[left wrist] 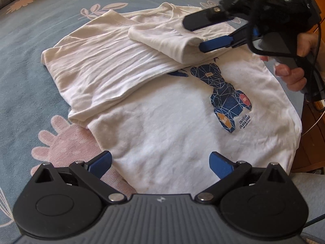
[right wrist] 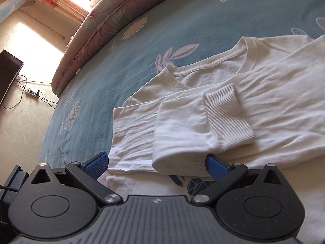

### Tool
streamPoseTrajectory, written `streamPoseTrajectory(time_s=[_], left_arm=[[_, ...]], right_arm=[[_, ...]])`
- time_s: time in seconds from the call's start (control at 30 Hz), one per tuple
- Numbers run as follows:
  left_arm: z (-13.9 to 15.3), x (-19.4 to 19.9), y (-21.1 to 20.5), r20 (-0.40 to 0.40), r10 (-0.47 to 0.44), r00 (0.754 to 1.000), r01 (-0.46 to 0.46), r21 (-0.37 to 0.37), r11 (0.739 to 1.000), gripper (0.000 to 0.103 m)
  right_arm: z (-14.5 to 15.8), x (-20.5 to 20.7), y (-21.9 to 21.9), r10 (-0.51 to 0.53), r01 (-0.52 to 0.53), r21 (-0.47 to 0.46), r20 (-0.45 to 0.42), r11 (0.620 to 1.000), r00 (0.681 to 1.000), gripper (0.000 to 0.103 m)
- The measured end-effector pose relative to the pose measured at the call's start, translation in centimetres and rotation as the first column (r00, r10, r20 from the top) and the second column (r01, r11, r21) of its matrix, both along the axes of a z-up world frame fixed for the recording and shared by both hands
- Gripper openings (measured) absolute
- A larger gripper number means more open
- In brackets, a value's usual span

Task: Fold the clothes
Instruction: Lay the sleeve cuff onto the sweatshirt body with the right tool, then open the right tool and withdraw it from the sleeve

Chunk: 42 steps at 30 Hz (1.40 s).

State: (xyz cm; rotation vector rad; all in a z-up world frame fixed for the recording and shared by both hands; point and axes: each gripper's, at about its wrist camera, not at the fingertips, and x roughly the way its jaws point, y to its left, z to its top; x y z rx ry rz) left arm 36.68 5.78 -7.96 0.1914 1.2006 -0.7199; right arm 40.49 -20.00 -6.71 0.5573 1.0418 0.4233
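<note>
A white sweatshirt [left wrist: 162, 122] with a blue bear print [left wrist: 223, 93] lies flat on the bed. Its left side is folded over the front, and a sleeve [left wrist: 162, 38] is doubled back on top. The ribbed cuff [right wrist: 227, 118] rests on that sleeve, below the collar [right wrist: 249, 55]. My right gripper [left wrist: 193, 35] is open at the sleeve's folded end. In the right wrist view that fold [right wrist: 178, 162] sits between the fingers of the right gripper [right wrist: 156, 164], nearer the right one. My left gripper [left wrist: 160, 162] hovers open over the hem, holding nothing.
The blue flowered bedspread [left wrist: 40, 40] spreads out to the left and far side. A person's hand [left wrist: 294, 75] holds the right gripper's handle. A rolled quilt [right wrist: 105, 20] lies along the bed's far edge. A dark screen [right wrist: 8, 75] and a power strip [right wrist: 32, 93] are on the floor beyond.
</note>
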Motion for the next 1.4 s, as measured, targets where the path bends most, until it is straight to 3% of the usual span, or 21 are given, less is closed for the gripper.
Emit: streamPoseTrajectory(time_s=[0.17,0.4,0.57,0.87,0.93,1.13,1.27,1.4], left_arm=[[0.0,0.5,0.9,0.011,0.027,1.0,-0.027,0.009,1.0,0.101],[0.1,0.5,1.9,0.024,0.038,0.999,-0.038,0.02,0.999,0.101],[0.1,0.5,2.8,0.028,0.05,0.998,-0.051,0.03,0.998,0.102],[0.0,0.4,4.2,0.026,0.081,0.996,-0.082,0.023,0.996,0.101],[0.0,0.2,4.4,0.027,0.089,0.996,-0.089,0.019,0.996,0.102],[0.2,0.0,5.5,0.045,0.147,0.988,-0.147,-0.013,0.989,0.101],[0.4,1.0,6.8,0.028,0.248,0.968,-0.243,-0.118,0.963,0.101],[0.8,3.1,6.5,0.05,0.289,0.956,-0.28,-0.133,0.951,0.101]], right_arm=[[1.0,0.5,-2.3,-0.078,0.085,-0.092,0.075,0.992,0.994,0.103],[-2.3,2.6,-3.3,-0.194,0.192,-0.08,-0.028,0.978,0.981,0.103],[-1.8,3.1,-1.4,-0.156,0.158,0.041,-0.036,0.987,0.987,0.103],[0.3,5.2,6.3,0.021,-0.023,0.23,0.009,0.973,1.0,0.103],[1.2,5.4,7.8,0.072,-0.081,0.228,0.047,0.97,0.996,0.103],[1.4,4.7,6.1,0.067,-0.074,0.166,0.048,0.983,0.997,0.103],[1.6,4.2,5.1,0.063,-0.069,0.124,0.049,0.99,0.997,0.103],[1.9,3.5,3.8,0.053,-0.057,0.083,0.056,0.995,0.997,0.103]])
